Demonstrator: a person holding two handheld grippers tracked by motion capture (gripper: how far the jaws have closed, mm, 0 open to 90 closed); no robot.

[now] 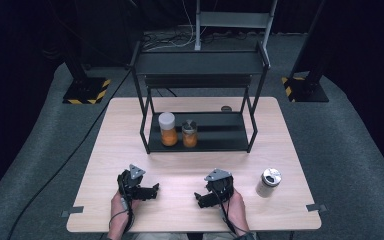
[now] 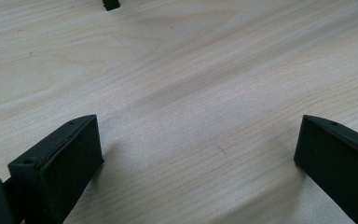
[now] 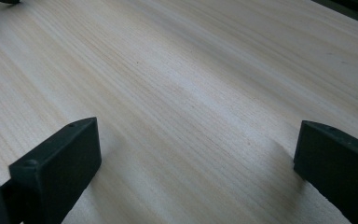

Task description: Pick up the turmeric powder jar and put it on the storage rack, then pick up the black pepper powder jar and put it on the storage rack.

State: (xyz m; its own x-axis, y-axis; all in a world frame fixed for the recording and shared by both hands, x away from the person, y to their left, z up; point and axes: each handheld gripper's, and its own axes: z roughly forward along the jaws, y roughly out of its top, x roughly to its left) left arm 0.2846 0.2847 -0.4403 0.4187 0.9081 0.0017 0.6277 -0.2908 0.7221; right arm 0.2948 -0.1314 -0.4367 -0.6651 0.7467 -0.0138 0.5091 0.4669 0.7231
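The white jar with a metallic lid stands upright on the bench near its right front corner, just to the right of the right gripper and apart from it. That gripper rests low over the bench at the front, pointing toward the centre, jaws spread wide with nothing between them; the right gripper view shows bare wood grain in the gap. The left gripper sits at the front left, pointing inward toward its counterpart, jaws likewise wide apart and holding nothing. The two grippers are near each other, not touching. Farther back, a black two-tier rack stands on the bench. On its lower shelf, at the left, a white-lidded jar with orange contents stands just beside a smaller jar with a metallic lid, both upright.
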